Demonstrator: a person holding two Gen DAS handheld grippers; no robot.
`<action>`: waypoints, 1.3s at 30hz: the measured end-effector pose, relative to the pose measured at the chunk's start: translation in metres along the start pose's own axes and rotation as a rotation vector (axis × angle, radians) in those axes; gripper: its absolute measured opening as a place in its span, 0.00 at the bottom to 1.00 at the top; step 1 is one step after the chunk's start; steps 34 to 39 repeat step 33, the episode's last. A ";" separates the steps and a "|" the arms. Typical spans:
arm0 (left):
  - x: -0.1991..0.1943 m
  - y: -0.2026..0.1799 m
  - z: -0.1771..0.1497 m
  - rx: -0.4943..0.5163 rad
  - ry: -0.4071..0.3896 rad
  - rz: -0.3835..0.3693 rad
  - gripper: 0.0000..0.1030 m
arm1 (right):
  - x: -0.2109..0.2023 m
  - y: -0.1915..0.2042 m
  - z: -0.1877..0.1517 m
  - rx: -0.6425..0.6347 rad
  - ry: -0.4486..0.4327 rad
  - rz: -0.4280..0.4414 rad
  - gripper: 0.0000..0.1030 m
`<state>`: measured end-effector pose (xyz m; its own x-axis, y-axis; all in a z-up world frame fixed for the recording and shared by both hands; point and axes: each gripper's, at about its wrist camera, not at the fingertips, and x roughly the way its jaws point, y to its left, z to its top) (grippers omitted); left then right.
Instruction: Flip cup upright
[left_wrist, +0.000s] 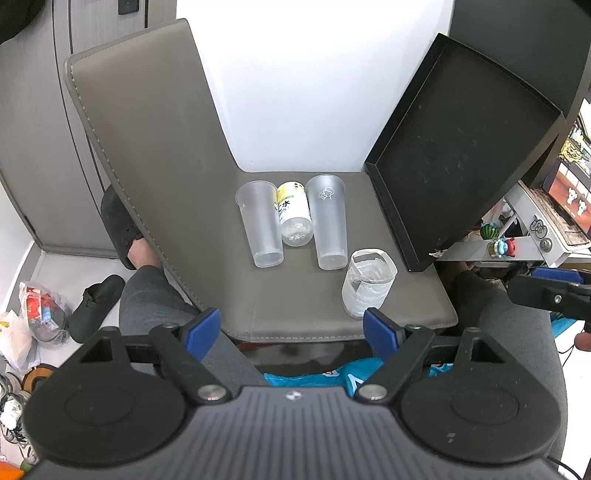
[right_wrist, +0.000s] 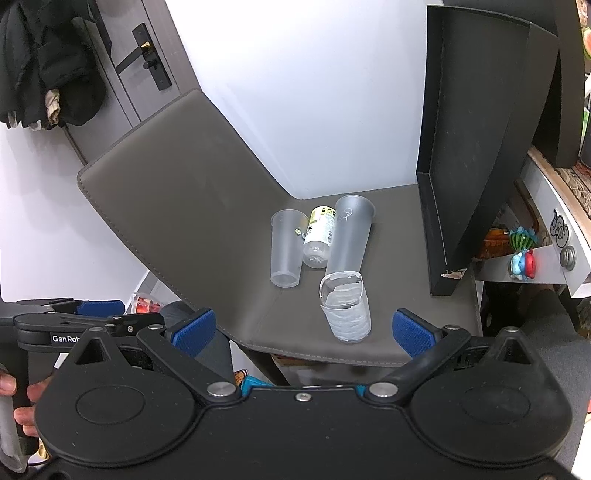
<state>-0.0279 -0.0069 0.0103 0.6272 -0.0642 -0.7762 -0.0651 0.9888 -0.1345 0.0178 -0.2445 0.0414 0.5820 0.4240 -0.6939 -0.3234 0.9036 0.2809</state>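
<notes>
Two frosted clear plastic cups lie on their sides on a grey chair seat (left_wrist: 295, 302), rims toward the wall: a shorter left cup (left_wrist: 260, 224) (right_wrist: 286, 251) and a taller right cup (left_wrist: 328, 221) (right_wrist: 349, 236) with a small printed logo. A small bottle (left_wrist: 294, 212) (right_wrist: 318, 236) with a yellow-white label lies between them. A short cut-off clear container (left_wrist: 368, 282) (right_wrist: 345, 310) wrapped in white tape stands upright nearer me. My left gripper (left_wrist: 291, 330) and right gripper (right_wrist: 304, 330) are both open and empty, hovering at the seat's front edge, apart from the cups.
A black tray (left_wrist: 461, 155) (right_wrist: 476, 147) leans upright on the seat's right side against a desk. The chair back (left_wrist: 147, 140) lies to the left. The person's legs, slippers (left_wrist: 118, 225) and bags on the floor are at left. A shelf with small toys (left_wrist: 498, 240) is at right.
</notes>
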 end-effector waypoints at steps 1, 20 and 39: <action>0.000 0.000 0.000 -0.001 0.001 -0.004 0.81 | 0.000 0.000 0.000 0.001 0.001 0.001 1.00; 0.010 -0.001 0.002 0.002 0.002 -0.022 0.81 | 0.013 0.001 -0.002 0.003 0.030 -0.007 1.00; 0.019 0.005 0.001 -0.007 -0.008 -0.032 0.81 | 0.028 -0.002 -0.003 0.018 0.064 -0.022 1.00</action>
